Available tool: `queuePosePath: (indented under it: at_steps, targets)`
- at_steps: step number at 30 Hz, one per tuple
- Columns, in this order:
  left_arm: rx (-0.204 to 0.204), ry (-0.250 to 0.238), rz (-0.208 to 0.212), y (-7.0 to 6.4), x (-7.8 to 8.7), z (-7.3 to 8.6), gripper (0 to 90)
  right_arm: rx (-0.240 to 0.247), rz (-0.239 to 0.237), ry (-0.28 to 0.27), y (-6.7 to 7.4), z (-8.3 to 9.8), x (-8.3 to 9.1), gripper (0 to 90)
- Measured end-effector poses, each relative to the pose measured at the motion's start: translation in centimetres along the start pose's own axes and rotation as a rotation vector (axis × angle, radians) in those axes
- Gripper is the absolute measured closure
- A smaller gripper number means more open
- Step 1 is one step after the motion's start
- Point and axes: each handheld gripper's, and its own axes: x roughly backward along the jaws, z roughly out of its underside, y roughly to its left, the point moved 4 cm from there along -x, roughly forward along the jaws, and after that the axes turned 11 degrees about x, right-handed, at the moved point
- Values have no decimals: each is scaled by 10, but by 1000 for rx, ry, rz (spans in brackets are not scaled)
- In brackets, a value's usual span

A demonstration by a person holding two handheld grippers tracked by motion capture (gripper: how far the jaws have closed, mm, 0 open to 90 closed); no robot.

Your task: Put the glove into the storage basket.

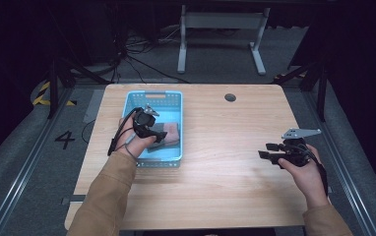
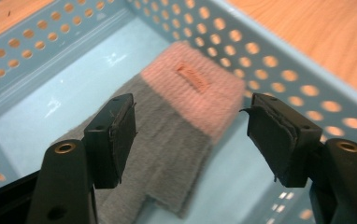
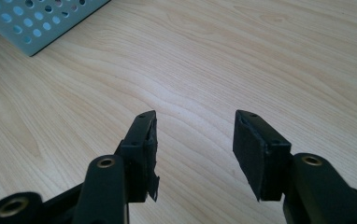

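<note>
A folded grey and pink knitted cloth (image 2: 181,112) lies on the floor of a light blue perforated basket (image 1: 132,101). In the high view the cloth (image 1: 170,133) sits at the basket's right side. My left gripper (image 2: 190,130) hovers just above it, jaws wide apart, pads clear of the fabric. From above, the left gripper (image 1: 149,129) is over the basket's near half. My right gripper (image 3: 193,140) is open over bare wood, nothing between its jaws. It rests at the table's right side (image 1: 274,152).
The wooden table (image 1: 225,172) has a round cable hole (image 1: 230,97) at the back. A corner of the blue basket (image 3: 36,23) lies far ahead of the right gripper. Beyond the table stand a white desk frame (image 1: 220,34) and floor cables.
</note>
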Motion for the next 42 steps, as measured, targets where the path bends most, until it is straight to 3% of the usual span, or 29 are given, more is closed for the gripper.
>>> queuePosePath:
  at_steps: [13, 20, 29, 36, 42]
  targets:
    - [-49, -26, 84, -45, 41, 10, 318, 18, -15, 0, 4, -7, -5, 502]
    - [-78, -40, 117, -69, 51, 22, 303, 12, -10, 2, 3, -4, -3, 501]
    - [-115, -42, 183, -98, 52, 49, 292, 17, -7, -9, 3, -4, -3, 488]
    - [-140, -28, 237, -114, 37, 71, 295, 28, -9, -7, 3, -3, -5, 478]
    - [-160, -99, 251, -113, 28, 87, 309, 28, -9, -8, 3, 0, -6, 474]
